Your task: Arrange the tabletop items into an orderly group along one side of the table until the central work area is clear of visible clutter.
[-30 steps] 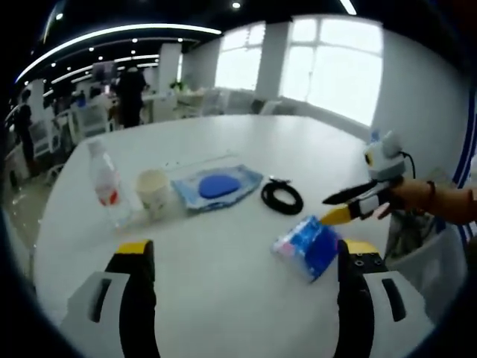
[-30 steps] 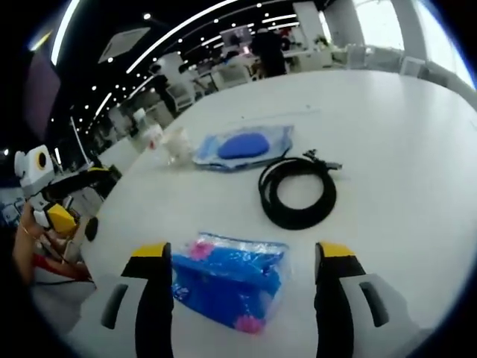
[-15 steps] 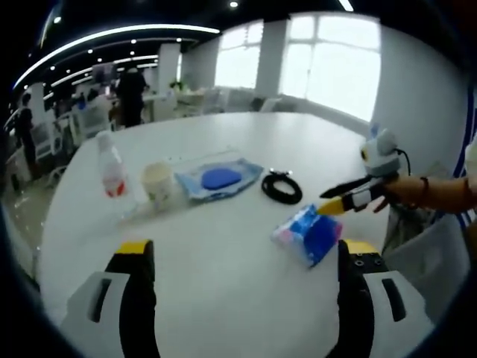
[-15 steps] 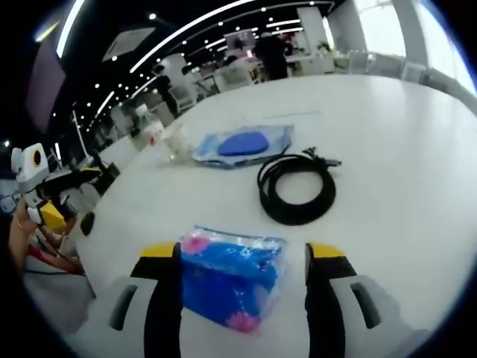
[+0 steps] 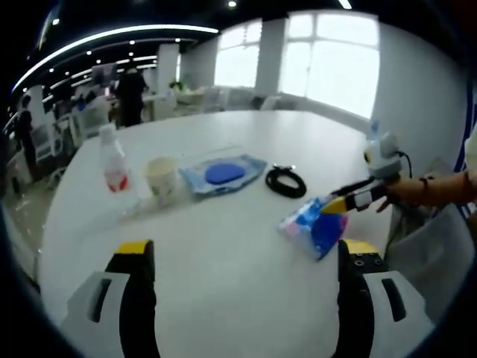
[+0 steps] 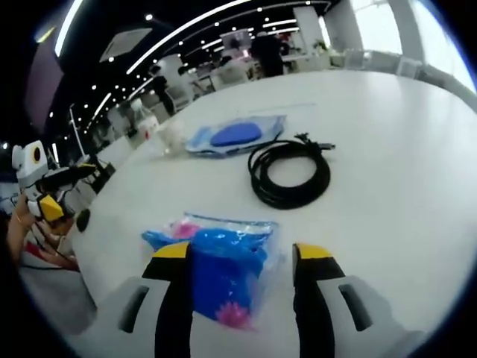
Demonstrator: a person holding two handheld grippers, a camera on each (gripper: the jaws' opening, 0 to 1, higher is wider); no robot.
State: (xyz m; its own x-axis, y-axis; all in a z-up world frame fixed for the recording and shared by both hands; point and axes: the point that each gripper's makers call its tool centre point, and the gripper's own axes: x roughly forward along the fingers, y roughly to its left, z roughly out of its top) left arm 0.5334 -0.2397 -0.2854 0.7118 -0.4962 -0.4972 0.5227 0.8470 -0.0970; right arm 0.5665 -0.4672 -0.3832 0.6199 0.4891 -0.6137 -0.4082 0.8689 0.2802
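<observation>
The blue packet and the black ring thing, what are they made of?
The blue packet looks like thin, shiny, crinkly plastic film: it wrinkles and gleams between the right gripper jaws. The black ring seems a coiled, rubbery matte cable, with a plug end showing.

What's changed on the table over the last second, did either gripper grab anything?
The right gripper moved in and narrowed its jaws around the blue packet, whose wrapper now bunches between them. The left gripper stayed open and apart. The black cable coil, paper cup, water bottle and blue pouch lie as before.
</observation>
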